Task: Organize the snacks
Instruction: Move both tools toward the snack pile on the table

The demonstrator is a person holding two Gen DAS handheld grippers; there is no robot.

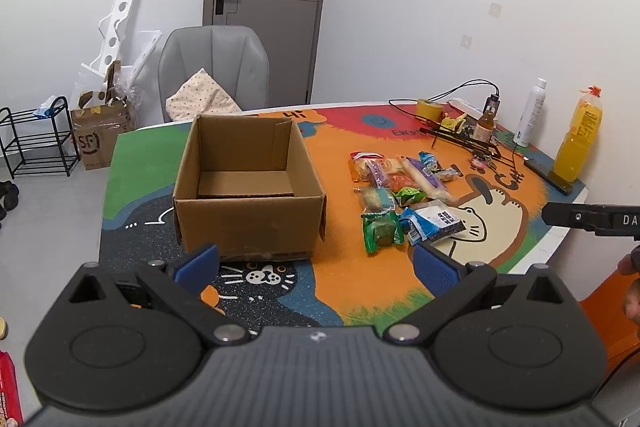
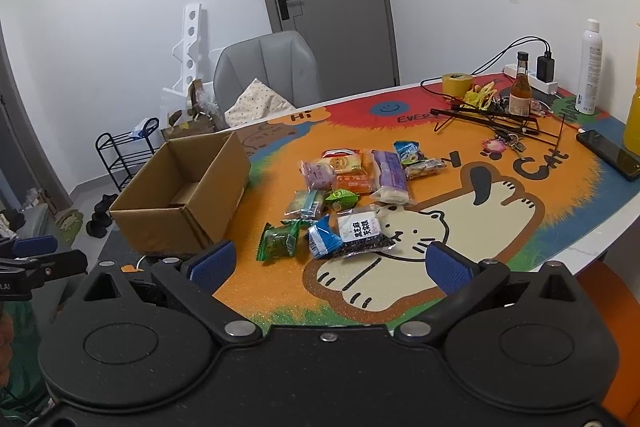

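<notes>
Both grippers, left gripper [image 1: 316, 269] and right gripper [image 2: 328, 263], hover nearest with jaws spread, gripping nothing; snacks [image 2: 344, 195] lie loose right of the empty cardboard box [image 1: 248, 187], so nothing looks packed yet

Table [image 2: 580, 247] with cartoon cat mat [image 2: 440, 187].
On it: cardboard box [image 2: 180, 195], snack packets [image 2: 344, 195], phone [image 2: 608, 155], bottles, tape roll [image 2: 457, 83].

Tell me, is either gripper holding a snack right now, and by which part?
Nothing is held. The left gripper and right gripper are both open with nothing between their fingers; the snack packets lie on the mat beside the cardboard box.
</notes>
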